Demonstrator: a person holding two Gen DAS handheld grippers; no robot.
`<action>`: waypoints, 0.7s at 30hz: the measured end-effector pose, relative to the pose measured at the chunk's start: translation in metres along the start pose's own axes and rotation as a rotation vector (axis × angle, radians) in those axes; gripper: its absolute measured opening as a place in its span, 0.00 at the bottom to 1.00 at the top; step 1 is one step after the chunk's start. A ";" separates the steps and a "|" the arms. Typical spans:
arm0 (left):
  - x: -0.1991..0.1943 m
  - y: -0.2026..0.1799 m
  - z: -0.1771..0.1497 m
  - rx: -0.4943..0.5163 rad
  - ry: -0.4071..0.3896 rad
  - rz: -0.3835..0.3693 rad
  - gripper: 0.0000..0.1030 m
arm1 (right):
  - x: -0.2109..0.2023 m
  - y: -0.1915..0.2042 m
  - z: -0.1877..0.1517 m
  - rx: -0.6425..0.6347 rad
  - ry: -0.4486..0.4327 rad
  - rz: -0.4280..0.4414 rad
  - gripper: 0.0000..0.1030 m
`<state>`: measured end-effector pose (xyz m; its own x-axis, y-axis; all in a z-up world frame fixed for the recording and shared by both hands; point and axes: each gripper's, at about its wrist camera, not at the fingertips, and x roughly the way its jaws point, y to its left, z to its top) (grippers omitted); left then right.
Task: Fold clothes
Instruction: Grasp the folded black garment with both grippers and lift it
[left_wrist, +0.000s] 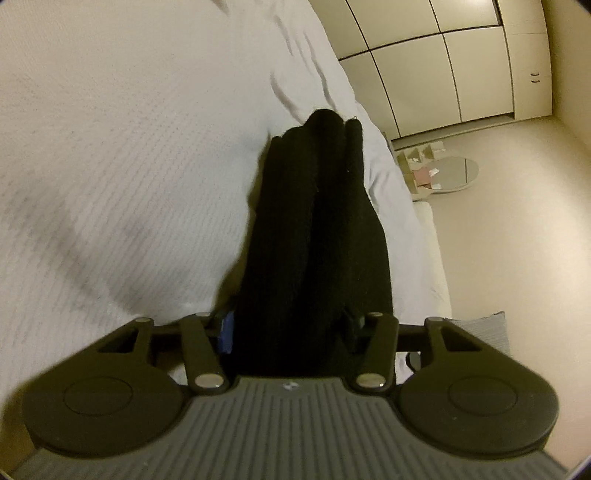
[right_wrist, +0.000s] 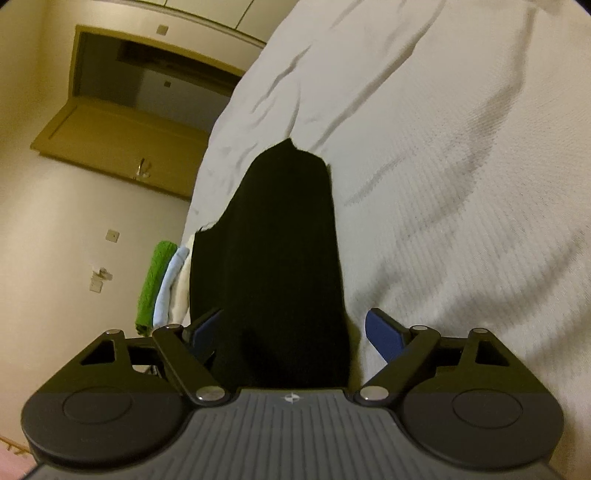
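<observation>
A black knitted garment (left_wrist: 317, 206) lies folded into a long narrow bundle near the edge of the white textured bed cover (left_wrist: 129, 147). One end of the bundle fills the gap of my left gripper (left_wrist: 288, 328), whose pads press on it from both sides. In the right wrist view the other end of the black garment (right_wrist: 280, 236) lies between the fingers of my right gripper (right_wrist: 295, 332). Those jaws stand wide, and the right blue pad (right_wrist: 384, 336) is clear of the cloth. The bed cover (right_wrist: 443, 184) stretches away to the right.
A stack of folded green, light blue and white clothes (right_wrist: 162, 284) sits at the bed's edge beside the black garment. Beyond are a brown door (right_wrist: 122, 136), cream wardrobe doors (left_wrist: 443, 66), a round mirror (left_wrist: 454, 171) on the floor and a grey cloth (left_wrist: 480, 328).
</observation>
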<state>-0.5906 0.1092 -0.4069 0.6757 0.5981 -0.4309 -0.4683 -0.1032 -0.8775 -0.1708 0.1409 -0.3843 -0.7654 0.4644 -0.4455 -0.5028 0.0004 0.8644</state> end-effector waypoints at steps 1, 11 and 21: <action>0.003 0.000 0.002 0.005 0.004 -0.004 0.47 | 0.004 -0.001 0.003 0.003 0.005 0.010 0.83; 0.035 0.000 0.034 0.018 0.087 -0.051 0.37 | 0.067 0.004 0.030 -0.065 0.133 0.047 0.62; 0.020 -0.062 0.046 0.091 0.126 0.111 0.30 | 0.073 0.024 0.043 -0.005 0.205 0.025 0.50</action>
<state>-0.5743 0.1642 -0.3512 0.6802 0.4822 -0.5521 -0.5895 -0.0878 -0.8030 -0.2218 0.2132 -0.3860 -0.8434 0.2738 -0.4623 -0.4840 -0.0136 0.8749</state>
